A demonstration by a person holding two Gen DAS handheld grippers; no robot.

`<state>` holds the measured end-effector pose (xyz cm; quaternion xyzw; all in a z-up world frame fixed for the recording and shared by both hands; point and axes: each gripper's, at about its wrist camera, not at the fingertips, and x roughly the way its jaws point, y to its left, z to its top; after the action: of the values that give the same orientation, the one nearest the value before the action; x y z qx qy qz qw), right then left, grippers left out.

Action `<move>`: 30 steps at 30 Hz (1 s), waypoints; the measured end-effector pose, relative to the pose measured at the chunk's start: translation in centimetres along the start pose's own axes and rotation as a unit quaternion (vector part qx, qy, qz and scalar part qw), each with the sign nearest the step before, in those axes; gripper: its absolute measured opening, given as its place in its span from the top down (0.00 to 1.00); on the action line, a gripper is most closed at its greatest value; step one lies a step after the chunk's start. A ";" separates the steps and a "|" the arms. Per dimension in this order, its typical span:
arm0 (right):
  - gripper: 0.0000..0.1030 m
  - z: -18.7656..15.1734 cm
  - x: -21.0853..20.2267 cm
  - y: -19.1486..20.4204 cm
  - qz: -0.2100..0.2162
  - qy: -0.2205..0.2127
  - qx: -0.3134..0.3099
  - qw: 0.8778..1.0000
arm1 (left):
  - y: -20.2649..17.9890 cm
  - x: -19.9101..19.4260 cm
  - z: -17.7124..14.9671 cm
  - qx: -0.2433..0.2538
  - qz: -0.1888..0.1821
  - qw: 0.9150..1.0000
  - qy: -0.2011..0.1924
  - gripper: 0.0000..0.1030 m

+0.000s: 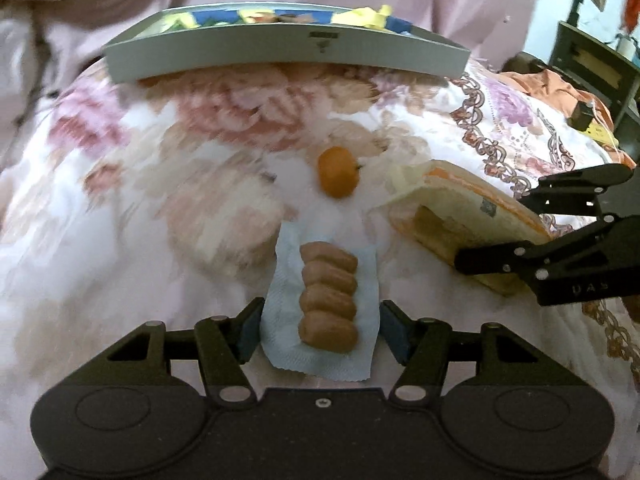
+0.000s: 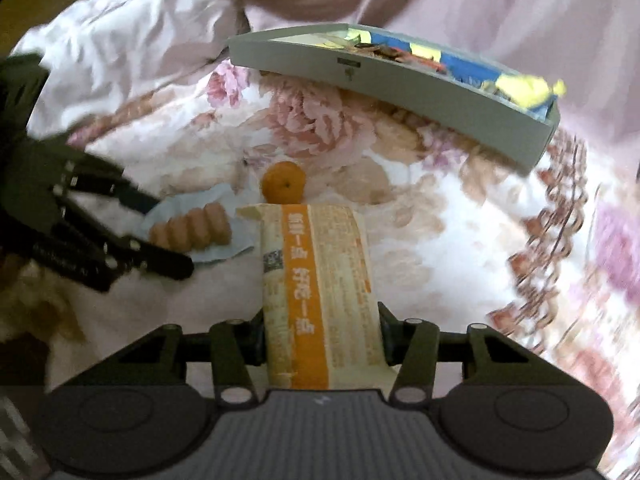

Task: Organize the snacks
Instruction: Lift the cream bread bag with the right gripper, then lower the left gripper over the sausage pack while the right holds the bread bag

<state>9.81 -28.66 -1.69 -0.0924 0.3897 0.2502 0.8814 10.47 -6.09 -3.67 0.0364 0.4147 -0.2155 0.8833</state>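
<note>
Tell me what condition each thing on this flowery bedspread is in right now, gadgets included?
left gripper: shut on the blue-wrapped pack.
blue-wrapped pack: sealed, flat on the bedspread, four brown pieces showing.
right gripper: shut on the orange-striped packet.
orange-striped packet: sealed, held at its near end.
small orange: whole, loose, untouched.
grey tray: open, holding colourful wrappers.

Black hand-held gripper, silver pivot screws, blue-grey pads; ribbed grey housing
</note>
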 end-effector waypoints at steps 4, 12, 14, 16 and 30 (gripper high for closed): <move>0.48 0.3 0.3 1.2 0.025 0.005 0.060 0.998 | 0.4 -1.4 -1.3 -0.004 0.013 1.000 0.002 0.37; 0.47 0.0 0.5 2.8 0.019 -0.008 0.085 0.996 | 0.1 -1.1 -2.0 0.038 0.032 0.999 -0.009 0.11; 0.46 -0.3 0.3 3.1 0.011 -0.011 0.084 0.996 | -0.4 -0.8 -2.1 0.058 0.042 0.997 -0.013 0.09; 0.45 -0.5 0.3 3.2 0.007 -0.013 0.086 0.996 | -0.5 -0.6 -2.1 0.069 0.047 0.996 -0.018 0.06; 0.32 -1.4 1.3 4.4 -0.042 -0.032 0.076 0.996 | -1.2 -0.7 -2.9 0.104 0.071 0.990 -0.067 0.39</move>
<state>7.34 -24.89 -3.45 -0.0336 0.3745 0.1858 0.9078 7.49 -6.24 -4.87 0.1434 0.3263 -0.1958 0.9136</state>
